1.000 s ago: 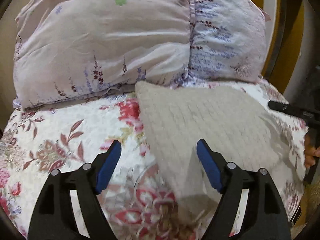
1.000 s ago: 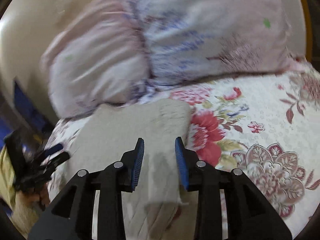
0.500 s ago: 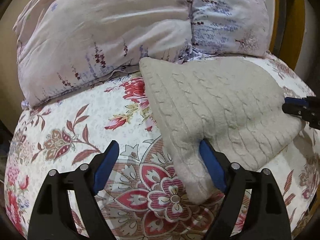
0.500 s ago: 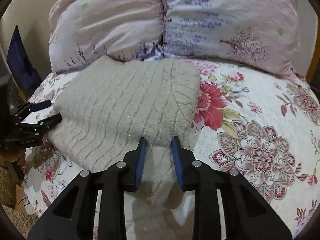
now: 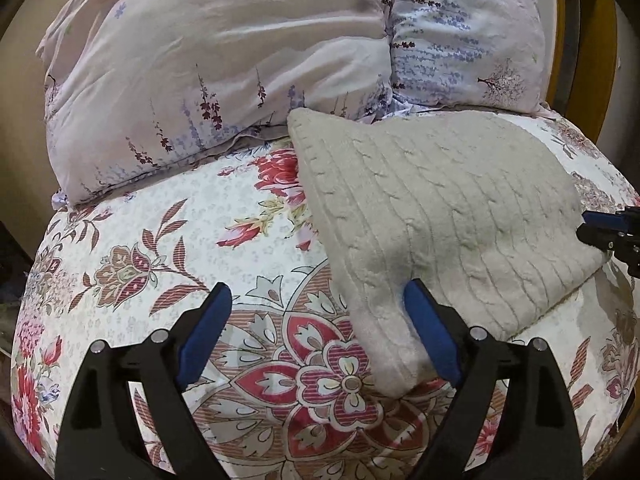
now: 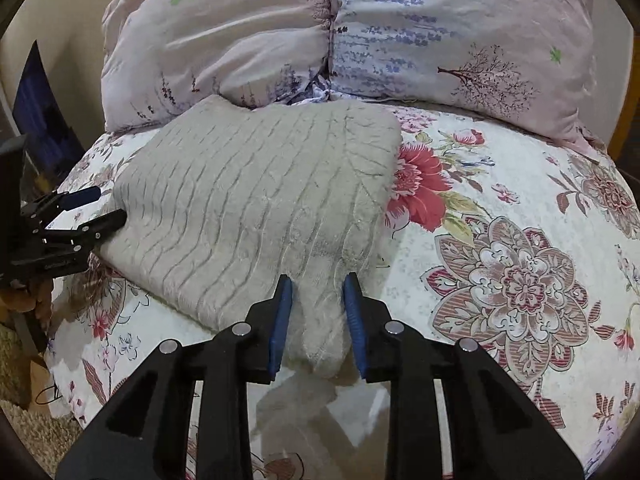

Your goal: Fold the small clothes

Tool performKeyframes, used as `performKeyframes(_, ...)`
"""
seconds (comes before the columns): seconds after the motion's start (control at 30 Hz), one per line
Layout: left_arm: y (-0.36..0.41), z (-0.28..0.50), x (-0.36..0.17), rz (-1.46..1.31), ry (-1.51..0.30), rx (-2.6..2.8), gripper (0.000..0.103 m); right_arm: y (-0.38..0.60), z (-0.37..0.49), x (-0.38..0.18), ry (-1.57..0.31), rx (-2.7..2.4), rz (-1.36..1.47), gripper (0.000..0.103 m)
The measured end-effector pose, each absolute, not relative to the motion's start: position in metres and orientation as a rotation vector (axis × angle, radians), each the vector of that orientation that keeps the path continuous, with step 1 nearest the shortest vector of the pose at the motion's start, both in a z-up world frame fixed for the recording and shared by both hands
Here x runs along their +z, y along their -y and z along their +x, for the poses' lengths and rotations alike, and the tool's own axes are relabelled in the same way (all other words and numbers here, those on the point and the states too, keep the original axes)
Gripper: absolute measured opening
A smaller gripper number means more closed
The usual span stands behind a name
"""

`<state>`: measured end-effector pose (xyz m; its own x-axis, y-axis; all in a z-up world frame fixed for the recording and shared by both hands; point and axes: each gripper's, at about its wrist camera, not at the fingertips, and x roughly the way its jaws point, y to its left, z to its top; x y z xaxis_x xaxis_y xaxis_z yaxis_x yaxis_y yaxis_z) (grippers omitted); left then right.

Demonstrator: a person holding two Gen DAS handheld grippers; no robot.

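A beige cable-knit sweater (image 5: 440, 208) (image 6: 260, 192) lies folded on the floral bedspread (image 5: 160, 240), its far edge against the pillows. My left gripper (image 5: 316, 304) is wide open and still opening. The sweater's near corner lies between its jaws, against the right finger (image 5: 428, 324). In the right wrist view the left gripper (image 6: 92, 210) sits at the sweater's left edge. My right gripper (image 6: 318, 292) straddles a narrow folded strip at the sweater's near edge. Its jaws are opening, with the strip filling the gap. Its tips (image 5: 592, 226) show at the sweater's right edge.
Two pale lilac flowered pillows (image 5: 220, 60) (image 6: 340, 32) are stacked along the back of the bed. The bedspread (image 6: 500, 260) stretches bare to the right of the sweater. A wooden frame (image 5: 592, 40) stands at the far right, and a rug (image 6: 16, 360) lies below the bed's left edge.
Both grippers have dropped closer to the sweater. The left jaws have spread wider around its corner. The right jaws narrowed over the folded strip, then widened slightly.
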<state>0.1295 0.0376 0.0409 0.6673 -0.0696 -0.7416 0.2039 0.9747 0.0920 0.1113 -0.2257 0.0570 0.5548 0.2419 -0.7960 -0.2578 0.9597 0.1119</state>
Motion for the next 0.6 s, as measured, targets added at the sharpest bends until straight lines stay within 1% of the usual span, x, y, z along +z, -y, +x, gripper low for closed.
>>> performKeyframes(0.07, -0.038, 0.126, 0.042, 0.184, -0.810, -0.141, 0.092, 0.229, 0.107, 0.062, -0.911, 0.283, -0.006, 0.042)
performKeyframes(0.1, -0.038, 0.124, 0.042, 0.188, -0.804, -0.135, 0.094, 0.233, 0.105, 0.065, -0.893, 0.268, 0.003, 0.054)
performKeyframes(0.13, -0.038, 0.121, 0.043, 0.191, -0.797, -0.130, 0.095, 0.235, 0.104, 0.067, -0.883, 0.261, 0.009, 0.062)
performKeyframes(0.2, -0.040, 0.117, 0.046, 0.179, -0.789, -0.130, 0.096, 0.241, 0.100, 0.072, -0.859, 0.237, 0.024, 0.065)
performKeyframes(0.27, -0.042, 0.112, 0.048, 0.161, -0.785, -0.132, 0.097, 0.246, 0.096, 0.075, -0.839, 0.213, 0.039, 0.072)
performKeyframes(0.33, -0.046, 0.105, 0.049, 0.133, -0.782, -0.139, 0.100, 0.250, 0.090, 0.079, -0.813, 0.189, 0.053, 0.083)
performKeyframes(0.37, -0.048, 0.101, 0.050, 0.127, -0.781, -0.134, 0.101, 0.251, 0.086, 0.081, -0.798, 0.176, 0.058, 0.086)
performKeyframes(0.43, -0.051, 0.092, 0.051, 0.131, -0.761, -0.103, 0.101, 0.252, 0.081, 0.084, -0.776, 0.145, 0.053, 0.094)
performKeyframes(0.47, -0.051, 0.087, 0.051, 0.136, -0.751, -0.090, 0.101, 0.251, 0.077, 0.085, -0.760, 0.125, 0.046, 0.095)
performKeyframes(0.53, -0.051, 0.078, 0.052, 0.142, -0.741, -0.067, 0.101, 0.248, 0.071, 0.086, -0.733, 0.090, 0.030, 0.102)
performKeyframes(0.6, -0.049, 0.071, 0.050, 0.120, -0.757, -0.073, 0.101, 0.244, 0.063, 0.086, -0.699, 0.063, 0.031, 0.102)
